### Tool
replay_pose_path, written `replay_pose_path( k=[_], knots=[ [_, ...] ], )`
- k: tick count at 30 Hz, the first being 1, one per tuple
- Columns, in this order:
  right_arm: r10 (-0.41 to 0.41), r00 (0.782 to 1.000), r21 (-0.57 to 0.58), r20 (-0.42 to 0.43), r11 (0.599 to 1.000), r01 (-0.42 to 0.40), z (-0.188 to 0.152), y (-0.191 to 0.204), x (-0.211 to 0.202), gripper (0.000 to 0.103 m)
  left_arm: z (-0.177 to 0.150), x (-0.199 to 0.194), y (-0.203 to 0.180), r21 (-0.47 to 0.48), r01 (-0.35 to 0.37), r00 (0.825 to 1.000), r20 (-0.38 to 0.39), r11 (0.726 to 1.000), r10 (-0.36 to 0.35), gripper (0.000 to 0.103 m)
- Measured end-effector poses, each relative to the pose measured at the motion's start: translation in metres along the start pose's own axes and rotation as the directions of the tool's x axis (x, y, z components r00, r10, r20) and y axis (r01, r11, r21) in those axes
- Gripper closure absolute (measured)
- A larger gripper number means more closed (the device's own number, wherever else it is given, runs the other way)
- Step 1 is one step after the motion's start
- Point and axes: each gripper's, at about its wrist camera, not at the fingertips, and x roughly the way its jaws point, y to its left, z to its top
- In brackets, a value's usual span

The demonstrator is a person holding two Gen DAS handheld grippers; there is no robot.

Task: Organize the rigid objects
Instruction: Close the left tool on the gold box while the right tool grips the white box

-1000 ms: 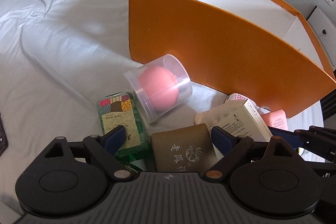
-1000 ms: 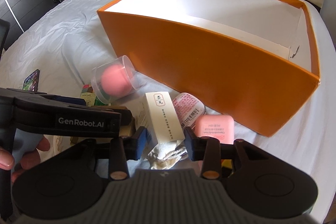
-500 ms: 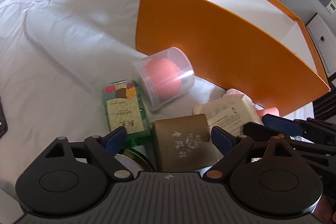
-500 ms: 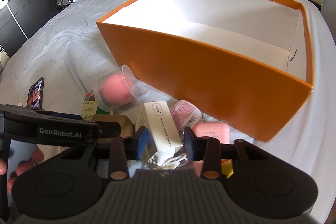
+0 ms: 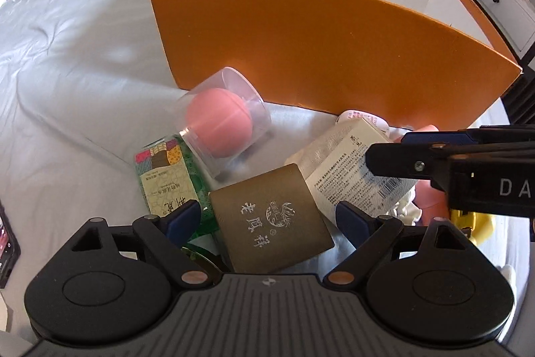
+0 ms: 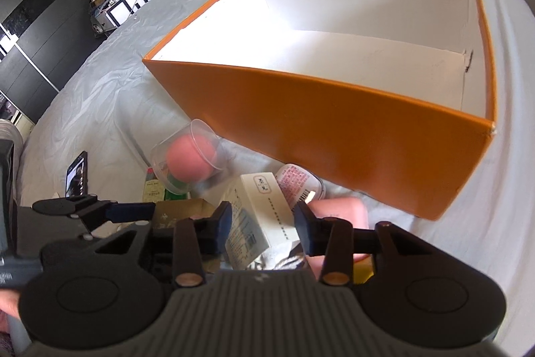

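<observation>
A large orange cardboard box with a white inside is sitting open on a bed covered by a pale grey sheet. Its white interior is showing nothing inside. Just in front of its near wall, a small heap of items is lying on the sheet.

The left gripper is hovering low over the heap with its jaws spread wide, gripping nothing. Between its blue-tipped fingers a flat olive-brown box with silver Chinese characters is lying face up. To that box's left a green patterned box is lying flat, and beyond it a clear plastic cylinder holding a pink ball is resting on its side, near the orange wall.

The right gripper is reaching in from the right, jaws parted, with a white carton printed in Chinese sitting between its fingers; whether the pads are touching the carton cannot be told. Beside the carton a round pink-labelled container is lying next to a flat pink case, both close to the orange wall. A bit of white cloth and something yellow are peeking out under the carton. A phone is lying off to the left.
</observation>
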Motion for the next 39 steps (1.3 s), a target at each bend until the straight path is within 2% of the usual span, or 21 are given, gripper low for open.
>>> replay_pose_path(
  k=[3,4,7,8,10,11,13,15,16,17,21,22,27,30,32,39],
  knots=[
    [-0.01,1.0,-0.031,-0.015,0.999,0.01,0.001,0.006,0.006,0.053,0.002,0.003,0.0,-0.011,-0.034,0.999,0.025,0.999,0.034,0.001],
    [-0.019,1.0,-0.032,-0.02,0.999,0.018,0.001,0.008,0.006,0.054,0.002,0.003,0.0,-0.004,-0.051,0.998,0.031,0.999,0.051,0.009],
    [-0.005,0.999,-0.022,-0.043,1.0,0.004,0.001,0.008,-0.001,0.064,0.0,-0.004,0.007,-0.01,-0.004,1.0,0.023,1.0,0.004,0.023],
    [0.019,0.998,-0.006,-0.052,1.0,-0.019,0.001,0.006,-0.003,0.064,-0.002,-0.007,0.009,-0.007,0.011,1.0,0.017,1.0,-0.011,0.029],
    [0.034,0.997,0.01,-0.065,0.999,-0.033,0.001,0.005,-0.003,0.062,-0.004,-0.008,0.013,-0.013,0.03,1.0,-0.003,0.999,-0.03,0.03],
    [0.026,0.997,0.004,-0.068,1.0,-0.026,0.001,0.006,0.0,0.057,-0.004,-0.006,0.013,-0.017,0.034,0.999,-0.006,0.999,-0.034,0.028],
    [-0.007,0.997,-0.006,-0.081,1.0,0.007,0.001,0.008,0.009,0.051,-0.005,-0.003,0.013,-0.023,0.046,0.999,0.003,0.999,-0.046,0.019],
    [-0.031,0.996,0.004,-0.085,0.999,0.031,-0.001,0.008,0.017,0.051,-0.006,0.0,0.01,-0.02,0.048,0.999,0.011,0.999,-0.047,0.015],
    [-0.044,0.996,0.011,-0.081,0.999,0.045,-0.001,0.008,0.017,0.054,-0.006,-0.001,0.011,-0.023,0.05,0.999,0.019,0.998,-0.049,0.013],
    [-0.068,0.995,0.019,-0.076,0.997,0.069,-0.002,0.008,0.015,0.066,-0.006,-0.001,0.014,-0.032,0.058,0.998,0.021,0.998,-0.058,0.013],
    [-0.028,0.998,0.066,-0.052,0.997,0.031,-0.002,0.005,-0.003,0.077,-0.011,-0.008,0.031,-0.074,0.122,0.992,0.037,0.99,-0.12,0.013],
    [-0.055,0.998,0.051,-0.036,0.997,0.056,-0.003,0.008,-0.008,0.103,-0.013,-0.009,0.034,-0.077,0.137,0.99,0.041,0.988,-0.134,0.013],
    [-0.013,1.0,0.059,-0.025,0.998,0.015,-0.008,0.011,-0.019,0.103,-0.023,-0.018,0.042,-0.053,0.188,0.981,0.066,0.981,-0.184,0.013],
    [-0.055,0.998,0.049,-0.006,0.997,0.055,-0.013,0.009,-0.02,0.091,-0.026,-0.02,0.041,-0.043,0.19,0.98,0.076,0.981,-0.187,0.013],
    [-0.052,0.999,0.066,-0.001,0.996,0.052,-0.014,0.004,-0.02,0.073,-0.024,-0.018,0.037,-0.04,0.178,0.982,0.074,0.983,-0.175,0.012],
    [-0.025,0.999,0.085,-0.04,0.996,0.029,-0.017,-0.007,-0.004,0.072,-0.019,-0.007,0.023,-0.004,0.119,0.991,0.053,0.993,-0.119,0.013]
  ],
)
